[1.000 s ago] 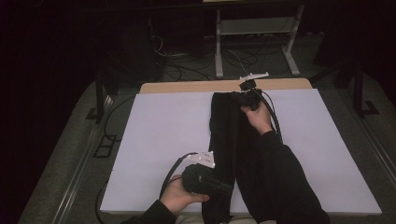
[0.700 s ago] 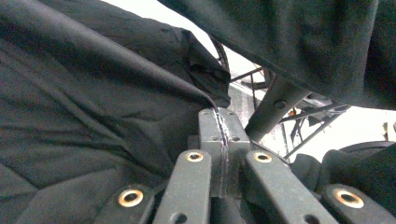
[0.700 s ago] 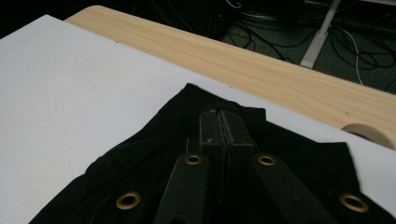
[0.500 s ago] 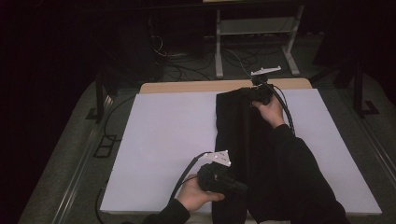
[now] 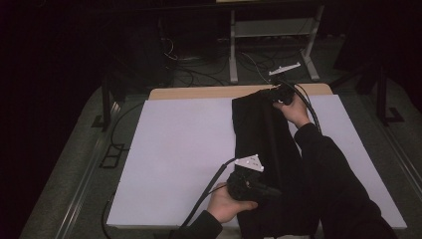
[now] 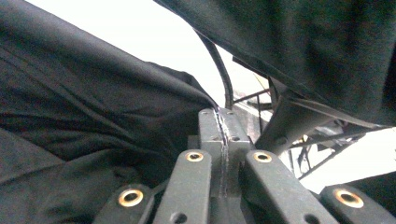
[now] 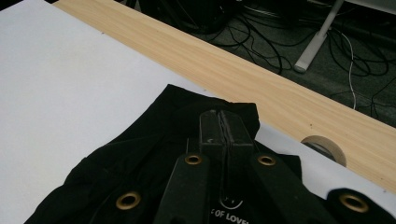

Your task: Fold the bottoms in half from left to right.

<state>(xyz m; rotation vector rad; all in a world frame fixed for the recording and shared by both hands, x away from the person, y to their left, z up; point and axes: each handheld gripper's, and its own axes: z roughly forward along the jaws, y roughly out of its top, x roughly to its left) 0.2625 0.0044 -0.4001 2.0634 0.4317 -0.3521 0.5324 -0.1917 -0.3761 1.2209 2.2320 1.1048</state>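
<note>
A black garment (image 5: 263, 129) lies as a long folded strip from the near edge to the far edge of the white table cover (image 5: 184, 149). My left gripper (image 5: 271, 191) is at its near end, jaws shut with the cloth (image 6: 93, 116) bunched at their tips (image 6: 220, 114). My right gripper (image 5: 267, 95) is at the far end. Its jaws (image 7: 226, 116) are shut on the garment's edge (image 7: 140, 154), close to the wooden table strip (image 7: 280, 93). White print shows on the cloth under the right jaws.
A bare wooden strip (image 5: 199, 92) runs along the table's far edge, with a round hole (image 7: 322, 144) in it. Behind it, cables and a metal stand (image 5: 234, 55) sit on the dark floor. The person's dark right sleeve (image 5: 338, 189) crosses the table's right side.
Both hands have shifted to the right and the garment has gone with them. The right gripper now sits nearer the far right corner.
</note>
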